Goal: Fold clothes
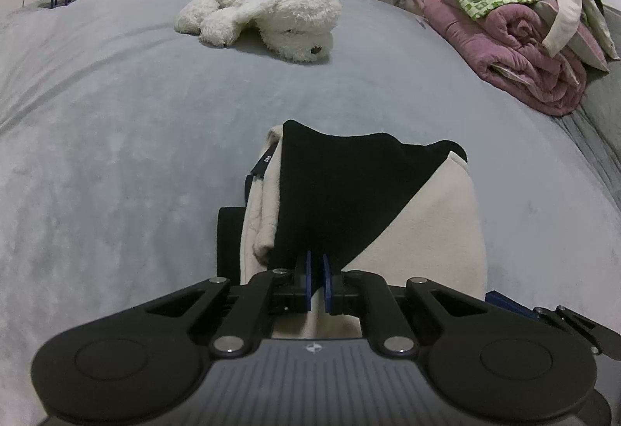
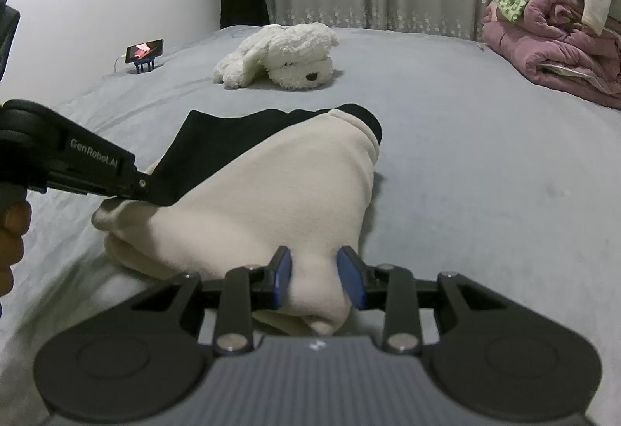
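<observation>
From the left wrist, the left claw (image 1: 317, 263) is pinched together on the black edge of a cream-and-black garment (image 1: 407, 216) lying folded on the grey bed (image 1: 116, 154). A white plush dog (image 1: 271, 18) lies farther back, a clothes pile (image 1: 524, 18) at the right.

From the right wrist, the right claw (image 2: 314, 276) stands partly apart, a cream fold of the garment bulging between its blue pads (image 2: 283, 278). The left claw grips the black corner at the left, beside a phone on a stand (image 2: 144, 53).
</observation>
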